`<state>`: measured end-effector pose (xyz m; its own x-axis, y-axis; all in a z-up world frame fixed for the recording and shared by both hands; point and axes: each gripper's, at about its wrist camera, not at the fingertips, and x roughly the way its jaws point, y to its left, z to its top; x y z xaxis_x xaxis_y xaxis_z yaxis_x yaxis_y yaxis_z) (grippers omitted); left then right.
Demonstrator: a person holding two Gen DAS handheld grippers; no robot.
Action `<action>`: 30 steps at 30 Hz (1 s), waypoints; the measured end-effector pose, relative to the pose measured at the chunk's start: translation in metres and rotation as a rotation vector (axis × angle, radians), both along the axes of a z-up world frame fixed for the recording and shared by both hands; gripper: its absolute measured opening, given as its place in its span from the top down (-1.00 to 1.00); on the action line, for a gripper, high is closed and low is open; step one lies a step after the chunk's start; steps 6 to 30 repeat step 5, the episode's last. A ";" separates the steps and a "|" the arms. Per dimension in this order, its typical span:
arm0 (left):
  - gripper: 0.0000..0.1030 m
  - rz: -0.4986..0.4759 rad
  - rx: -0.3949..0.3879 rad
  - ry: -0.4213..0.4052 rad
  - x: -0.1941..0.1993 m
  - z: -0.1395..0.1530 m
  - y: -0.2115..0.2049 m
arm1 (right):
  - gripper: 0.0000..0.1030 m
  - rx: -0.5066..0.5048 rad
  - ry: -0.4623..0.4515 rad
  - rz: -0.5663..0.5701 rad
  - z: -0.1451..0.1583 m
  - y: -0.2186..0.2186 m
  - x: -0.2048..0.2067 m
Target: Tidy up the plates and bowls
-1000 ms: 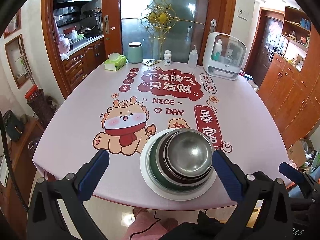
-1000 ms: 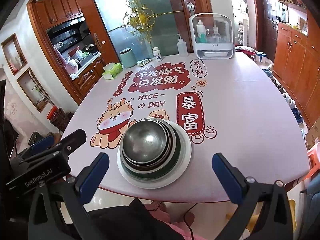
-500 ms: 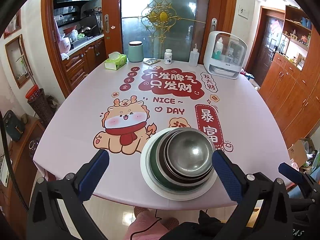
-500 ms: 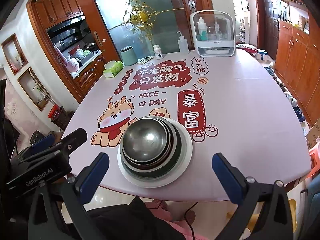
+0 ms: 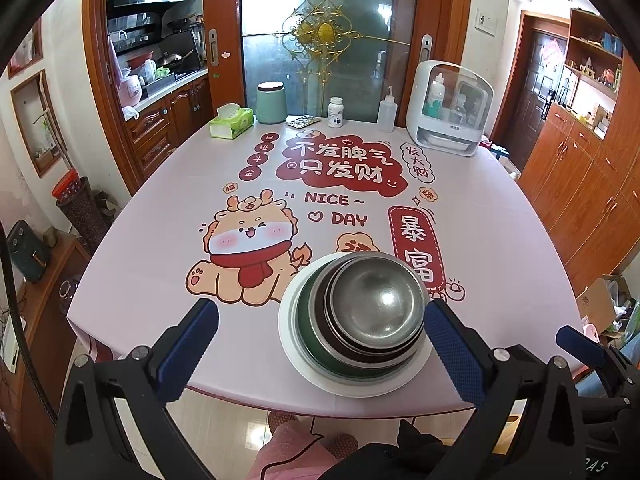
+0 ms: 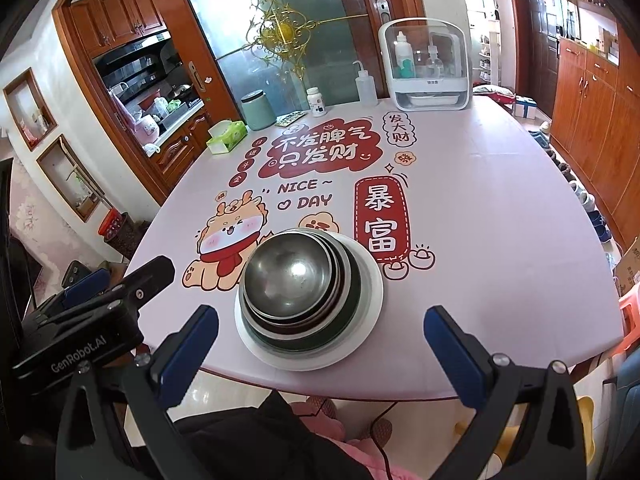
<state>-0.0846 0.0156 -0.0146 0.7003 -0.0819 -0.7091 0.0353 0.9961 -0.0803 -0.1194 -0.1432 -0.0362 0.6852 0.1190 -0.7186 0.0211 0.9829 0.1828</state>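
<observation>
1. Both claws hang released and empty just off the near edge of the table: the left gripper and the right gripper each show blue pads spread wide with nothing between them. Held back like this, side by side and short of the dishes, they look parked rather than reaching; the left tool's black body also shows at the lower left of the right wrist view.

2. Beneath them stretches the dining table in a pink printed cloth with a cartoon dragon and red lettering. Most of its surface is bare, which leaves the dishes as the only things within easy reach.

3. Along the far edge, well apart from the work, stand a white domed storage case, a green canister, a green tissue box, a squeeze bottle and a small white pill bottle. They seem pushed back to keep the near side free.

4. Near the front edge sits the white plate, the widest dish and so the base of the stack.

5. Nested on it is a dark green bowl, then at least one more metal dish whose rim alone shows.

6. Topmost is the steel bowl, smallest, upright and sitting slightly off-centre. Graded by size, the pile sits stable, and the sorting looks finished or nearly so.
</observation>
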 end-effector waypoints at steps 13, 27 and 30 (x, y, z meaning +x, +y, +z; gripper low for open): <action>-0.98 0.001 0.002 -0.002 -0.001 -0.001 -0.001 | -1.00 0.001 -0.002 0.001 -0.001 0.001 -0.001; -0.98 0.001 0.002 -0.002 -0.001 -0.001 -0.001 | -1.00 0.001 -0.002 0.001 -0.001 0.001 -0.001; -0.98 0.001 0.002 -0.002 -0.001 -0.001 -0.001 | -1.00 0.001 -0.002 0.001 -0.001 0.001 -0.001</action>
